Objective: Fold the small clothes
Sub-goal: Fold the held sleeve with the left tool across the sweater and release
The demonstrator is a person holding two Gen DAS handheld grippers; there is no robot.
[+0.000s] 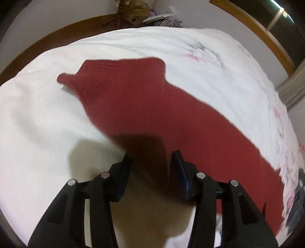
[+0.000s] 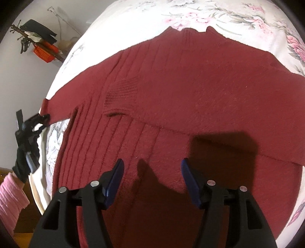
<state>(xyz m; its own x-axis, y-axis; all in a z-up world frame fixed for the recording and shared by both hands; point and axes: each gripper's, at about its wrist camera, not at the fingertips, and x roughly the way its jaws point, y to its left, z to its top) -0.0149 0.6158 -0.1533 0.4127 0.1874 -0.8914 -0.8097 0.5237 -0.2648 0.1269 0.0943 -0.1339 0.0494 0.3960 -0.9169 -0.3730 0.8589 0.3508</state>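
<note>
A dark red knitted sweater (image 2: 190, 85) lies spread on the white flowered bedspread (image 2: 209, 11), with one sleeve folded across its body. My right gripper (image 2: 152, 162) hovers open just above the lower body of the sweater, nothing between its fingers. In the left wrist view the other sleeve (image 1: 133, 99) stretches away across the bed, and my left gripper (image 1: 151, 154) stands open at its cuff end, the fabric's edge in shadow between the fingertips. The right wrist view shows that left gripper (image 2: 44, 117) at the far left, touching the cuff.
A gloved hand (image 2: 22, 164) with a pink sleeve (image 2: 11, 192) holds the left gripper beside the bed's edge. A wooden bed frame (image 1: 57, 36) curves round the mattress. Floor clutter lies beyond: an orange crate (image 2: 45, 52) and a striped item (image 1: 164, 22).
</note>
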